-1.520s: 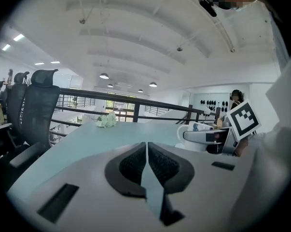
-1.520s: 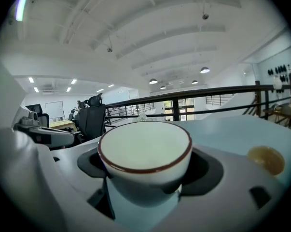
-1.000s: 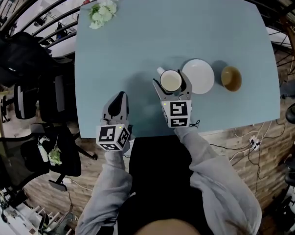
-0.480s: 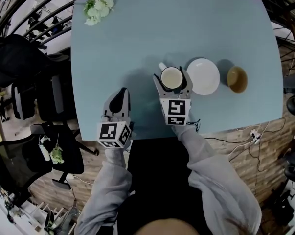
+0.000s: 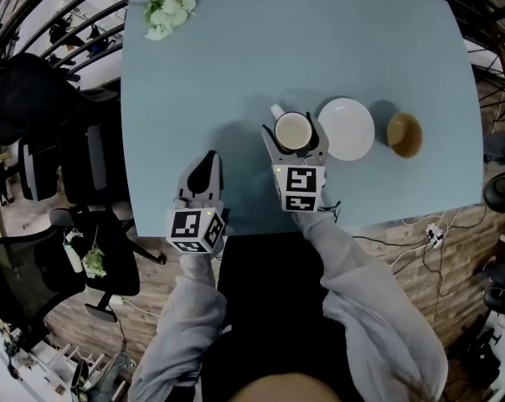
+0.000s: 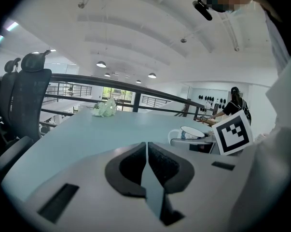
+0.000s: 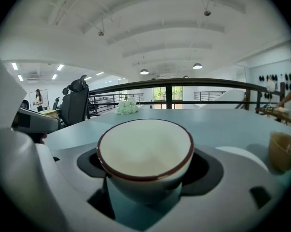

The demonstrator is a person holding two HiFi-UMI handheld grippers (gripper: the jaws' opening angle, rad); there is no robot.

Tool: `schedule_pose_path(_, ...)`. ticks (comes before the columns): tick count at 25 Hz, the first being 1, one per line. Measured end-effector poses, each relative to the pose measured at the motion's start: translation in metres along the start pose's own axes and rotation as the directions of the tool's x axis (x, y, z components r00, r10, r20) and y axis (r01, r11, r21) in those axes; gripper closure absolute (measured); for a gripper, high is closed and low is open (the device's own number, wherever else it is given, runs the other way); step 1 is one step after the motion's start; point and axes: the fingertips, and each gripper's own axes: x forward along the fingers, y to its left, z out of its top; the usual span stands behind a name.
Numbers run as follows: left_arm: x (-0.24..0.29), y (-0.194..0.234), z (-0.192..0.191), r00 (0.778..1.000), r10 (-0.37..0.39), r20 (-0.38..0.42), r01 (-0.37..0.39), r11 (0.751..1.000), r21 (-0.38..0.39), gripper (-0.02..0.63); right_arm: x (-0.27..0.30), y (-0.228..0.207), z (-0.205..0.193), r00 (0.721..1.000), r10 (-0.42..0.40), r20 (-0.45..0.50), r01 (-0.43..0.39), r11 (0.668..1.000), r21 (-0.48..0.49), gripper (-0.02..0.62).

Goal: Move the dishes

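Note:
A white cup (image 5: 293,131) with a dark red rim stands on the pale blue table (image 5: 319,40), handle toward the far left. My right gripper (image 5: 293,132) holds it, one jaw on each side. In the right gripper view the cup (image 7: 145,149) fills the gap and both pads touch its wall, so the right gripper (image 7: 145,166) is shut on it. Just right of the cup lies a white plate (image 5: 347,129), and beyond that a brown bowl (image 5: 404,134). My left gripper (image 5: 207,159) hovers near the table's front edge, shut and empty, its pads together (image 6: 146,146).
A bunch of pale flowers (image 5: 169,8) lies at the table's far left corner. Black office chairs (image 5: 34,170) stand left of the table. The table's front edge runs just below both grippers. A railing lies beyond the far side.
The head view has shifted a little, so everything sits slightly higher in the picture. Both grippers, the cup, plate and bowl keep their places relative to each other.

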Motion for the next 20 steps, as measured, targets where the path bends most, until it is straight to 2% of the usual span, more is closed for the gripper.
schedule_pose_path(8,-0.010,-0.003,0.002,1.000,0.012,0.014,-0.012,1.000,0.000,0.581,0.000,0.002,-0.002,0.999,0.030,-0.010,-0.030,1.000,0.004,0.165)
schedule_pose_path(11,-0.016,-0.006,0.006,1.000,0.013,0.027,-0.013,1.000,0.003,0.581,-0.005,0.004,-0.003,0.997,0.072,-0.003,-0.072,0.997,0.013,0.115)
schedule_pose_path(15,-0.023,-0.016,0.012,0.999,0.009,0.053,-0.010,1.000,0.006,0.580,-0.028,0.005,0.005,0.994,0.110,0.021,-0.110,0.994,-0.010,0.089)
schedule_pose_path(20,-0.037,-0.043,0.016,0.996,-0.017,0.087,0.017,1.000,0.010,0.580,-0.072,-0.010,0.011,0.989,0.138,0.053,-0.139,0.990,0.008,0.091)
